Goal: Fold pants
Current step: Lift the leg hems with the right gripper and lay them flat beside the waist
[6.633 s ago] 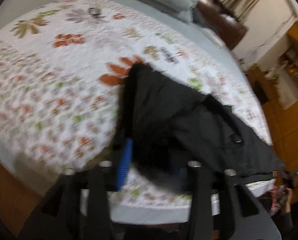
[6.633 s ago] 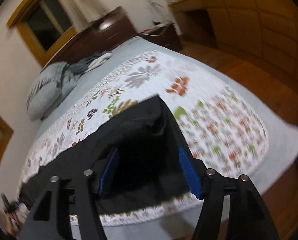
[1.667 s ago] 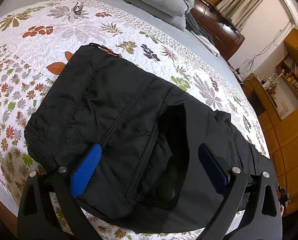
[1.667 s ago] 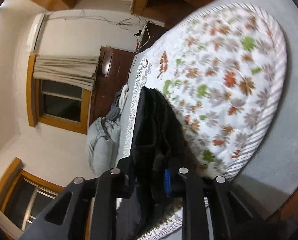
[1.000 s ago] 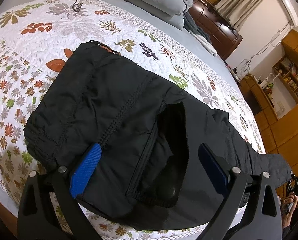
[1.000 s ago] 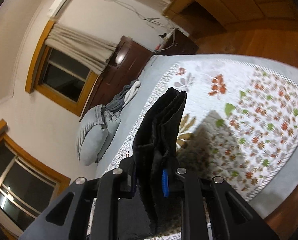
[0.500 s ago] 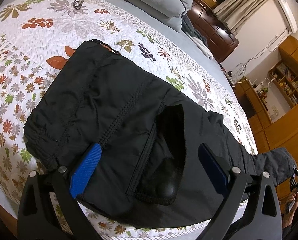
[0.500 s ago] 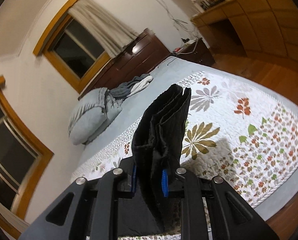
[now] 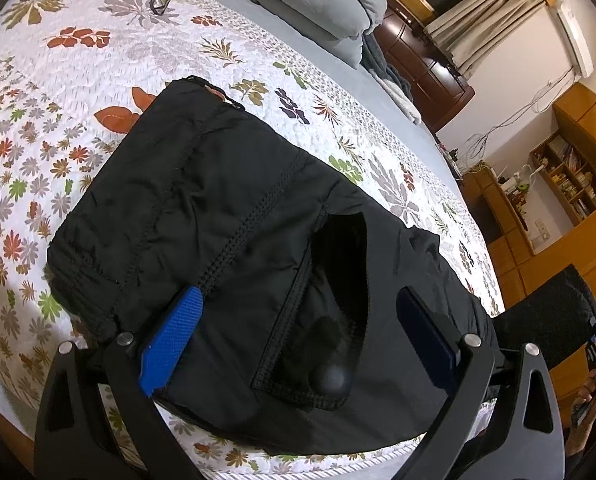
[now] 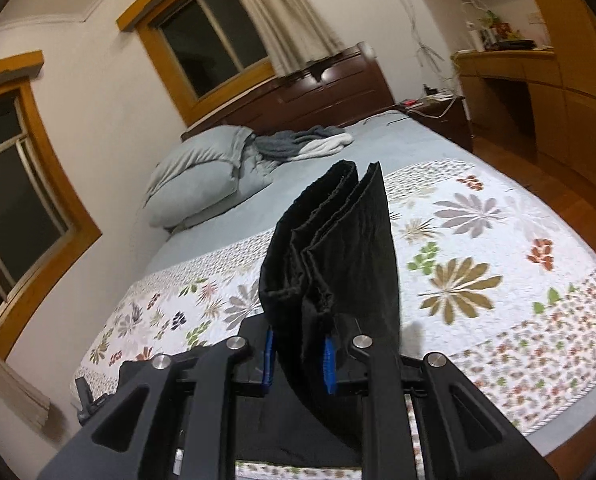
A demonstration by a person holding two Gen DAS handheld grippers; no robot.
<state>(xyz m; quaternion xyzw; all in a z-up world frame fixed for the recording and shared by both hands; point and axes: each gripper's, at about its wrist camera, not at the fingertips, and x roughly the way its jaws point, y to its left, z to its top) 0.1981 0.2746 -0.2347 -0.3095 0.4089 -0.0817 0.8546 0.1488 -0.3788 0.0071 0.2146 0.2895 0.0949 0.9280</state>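
Black quilted pants [image 9: 225, 216] lie halved lengthwise on floral white bedspread [image 9: 57, 80]. Right gripper [image 10: 298, 356] pinches stacked leg cuffs, lifted above bed. Left gripper [image 9: 298, 336], fingers spread, rests at waist end. Crosswise fold not yet laid.

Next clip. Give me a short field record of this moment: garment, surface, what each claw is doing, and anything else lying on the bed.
garment: black pants, waist end flat on the bed, leg end lifted
surface: floral quilt over a grey sheet
left claw: open, its blue pads either side of the pocket area, not pinching
right claw: shut on the bunched leg hems, held above the quilt
other items: grey pillows, grey and white clothes by the headboard
fold status: not finished
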